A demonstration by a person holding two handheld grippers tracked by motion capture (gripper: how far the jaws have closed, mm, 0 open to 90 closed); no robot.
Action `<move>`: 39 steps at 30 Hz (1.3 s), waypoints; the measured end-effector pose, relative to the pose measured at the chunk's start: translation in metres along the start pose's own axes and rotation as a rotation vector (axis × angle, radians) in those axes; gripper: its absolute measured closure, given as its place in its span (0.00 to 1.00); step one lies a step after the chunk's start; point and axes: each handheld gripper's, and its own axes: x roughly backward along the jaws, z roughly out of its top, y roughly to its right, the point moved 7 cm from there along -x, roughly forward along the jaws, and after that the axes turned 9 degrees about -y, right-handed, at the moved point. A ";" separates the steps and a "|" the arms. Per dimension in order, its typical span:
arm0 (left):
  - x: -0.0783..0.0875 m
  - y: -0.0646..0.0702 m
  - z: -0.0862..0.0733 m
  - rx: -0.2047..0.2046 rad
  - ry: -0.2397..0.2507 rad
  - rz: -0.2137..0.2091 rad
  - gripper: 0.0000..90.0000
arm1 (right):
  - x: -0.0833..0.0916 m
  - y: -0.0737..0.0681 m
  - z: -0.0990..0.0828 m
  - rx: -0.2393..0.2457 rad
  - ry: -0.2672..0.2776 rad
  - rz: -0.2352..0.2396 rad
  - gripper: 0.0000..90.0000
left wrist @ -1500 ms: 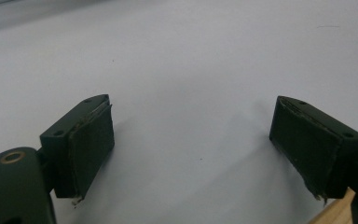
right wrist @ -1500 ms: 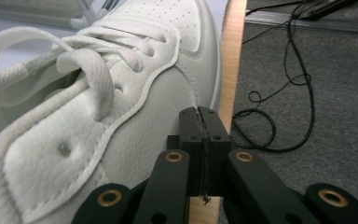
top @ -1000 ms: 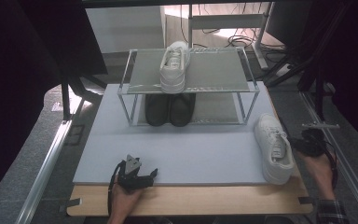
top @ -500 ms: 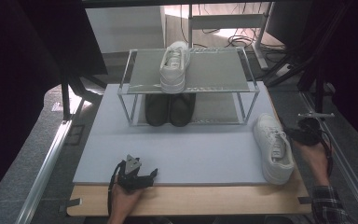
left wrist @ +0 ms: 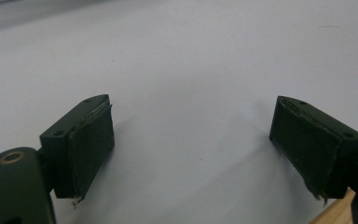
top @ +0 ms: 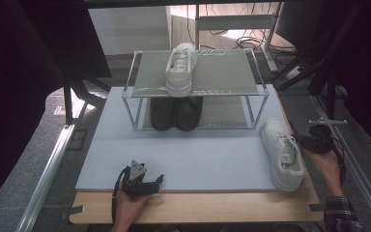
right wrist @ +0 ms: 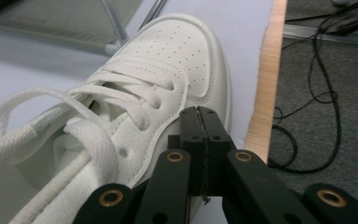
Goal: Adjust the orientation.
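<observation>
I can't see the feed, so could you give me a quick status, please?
Left gripper open, on mat. Right gripper shut, empty, beside white shoe. Nothing in the way.

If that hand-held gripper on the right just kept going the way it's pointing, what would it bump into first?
Probably the white shoe: the shut right hand-held gripper points along its outer side toward the toe, though whether it already touches is unclear.

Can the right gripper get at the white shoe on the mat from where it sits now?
Probably yes. The right gripper sits right beside the white shoe at its outer side, with nothing between them. Its fingers are pressed shut, empty, close to the shoe's side, so they would need to open first.
</observation>
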 end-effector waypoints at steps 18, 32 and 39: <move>0.000 0.000 0.000 0.000 0.000 0.000 0.15 | 0.074 -0.025 -0.049 0.003 0.020 0.037 0.74; 0.000 0.000 0.000 0.001 0.000 0.000 0.15 | 0.059 -0.039 -0.046 0.019 -0.034 0.011 0.84; 0.000 0.000 0.000 0.000 0.000 0.000 0.15 | 0.066 -0.040 -0.054 0.018 -0.036 0.019 0.92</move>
